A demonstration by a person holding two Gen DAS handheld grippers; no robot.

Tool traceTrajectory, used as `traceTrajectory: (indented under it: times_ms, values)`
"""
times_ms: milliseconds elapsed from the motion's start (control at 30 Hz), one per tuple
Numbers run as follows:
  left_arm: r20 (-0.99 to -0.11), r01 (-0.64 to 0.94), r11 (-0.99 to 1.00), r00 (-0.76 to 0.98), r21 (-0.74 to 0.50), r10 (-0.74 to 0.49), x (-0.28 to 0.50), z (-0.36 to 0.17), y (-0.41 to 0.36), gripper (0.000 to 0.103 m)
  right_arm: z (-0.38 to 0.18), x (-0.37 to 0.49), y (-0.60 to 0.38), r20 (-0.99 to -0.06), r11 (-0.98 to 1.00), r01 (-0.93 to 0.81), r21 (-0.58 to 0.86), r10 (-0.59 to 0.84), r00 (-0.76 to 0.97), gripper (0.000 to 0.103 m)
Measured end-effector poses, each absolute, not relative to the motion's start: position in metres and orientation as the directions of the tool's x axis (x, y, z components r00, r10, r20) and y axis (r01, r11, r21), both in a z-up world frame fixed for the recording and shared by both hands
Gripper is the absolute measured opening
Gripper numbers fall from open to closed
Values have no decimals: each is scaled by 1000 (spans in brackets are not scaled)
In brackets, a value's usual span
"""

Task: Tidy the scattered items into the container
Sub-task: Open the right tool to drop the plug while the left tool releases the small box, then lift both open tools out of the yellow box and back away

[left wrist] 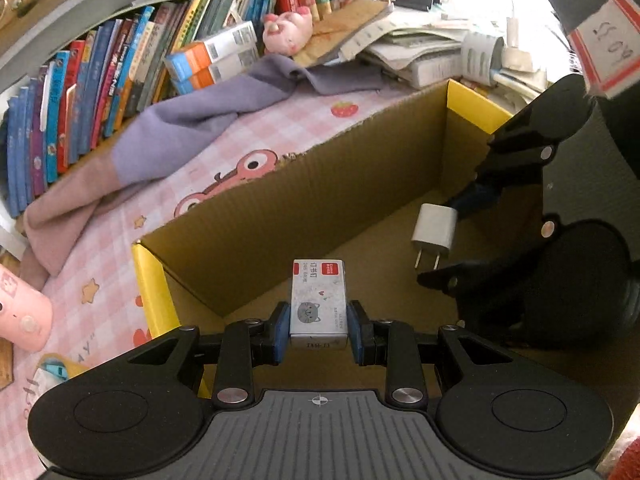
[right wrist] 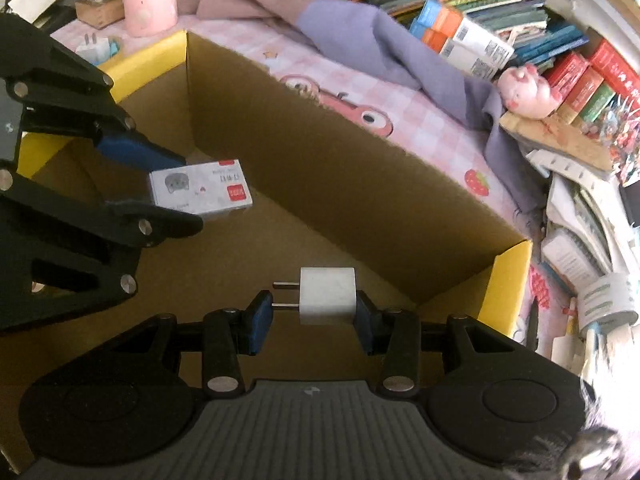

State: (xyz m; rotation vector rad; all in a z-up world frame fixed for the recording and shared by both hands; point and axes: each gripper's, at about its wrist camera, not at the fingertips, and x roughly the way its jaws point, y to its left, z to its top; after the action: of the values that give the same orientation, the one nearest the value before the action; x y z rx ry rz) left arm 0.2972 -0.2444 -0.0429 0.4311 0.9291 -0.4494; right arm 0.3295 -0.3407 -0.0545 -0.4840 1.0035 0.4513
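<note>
Cardboard box point(left wrist: 360, 184) surrounds both grippers: the left gripper point(left wrist: 319, 332) clamps a staple box point(left wrist: 319, 304), the right gripper point(right wrist: 308, 318) pinches a charger point(right wrist: 327, 300). Drop-off step; next, I judge, both must open to release.

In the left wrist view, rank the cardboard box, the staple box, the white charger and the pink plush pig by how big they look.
1. cardboard box
2. staple box, nearest the camera
3. pink plush pig and white charger: look alike

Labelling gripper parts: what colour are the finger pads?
Blue pads on black fingers, clearest in the right wrist view.
</note>
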Motion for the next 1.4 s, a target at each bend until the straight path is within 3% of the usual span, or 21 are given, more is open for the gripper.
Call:
traceTrajectory:
  times_ms: [300, 367, 433, 500, 667, 900, 1067, 1400]
  values:
    - [-833, 543, 822, 525, 171, -173, 297, -41, -248, 32, -55, 328, -342, -878, 795, -583, -165, 151, 454, 41]
    - [-833, 546, 821, 525, 169, -178, 296, -41, -248, 39, -54, 327, -343, -874, 796, -582, -164, 156, 460, 41]
    - [-822, 538, 825, 541, 174, -180, 294, -40, -247, 40, -52, 327, -343, -867, 798, -580, -165, 164, 471, 49]
    - [-808, 525, 832, 561, 180, -180, 292, -37, -245, 42, -51, 327, -343, -861, 801, -575, -166, 166, 480, 51]
    - [-773, 469, 871, 603, 146, -195, 286, -29, -233, 58, -44, 324, -347, -841, 812, -560, -165, 181, 510, 58]
    - [-731, 454, 883, 642, 119, -231, 265, -10, -222, 61, -24, 311, -350, -804, 835, -520, -180, 180, 567, 59]
    - [-677, 443, 890, 689, 110, -259, 242, 9, -210, 70, -4, 288, -349, -753, 871, -453, -189, 167, 636, 60]
    - [-605, 434, 900, 729, 49, -319, 209, 33, -175, 70, 32, 230, -336, -635, 934, -307, -184, 125, 763, 61]
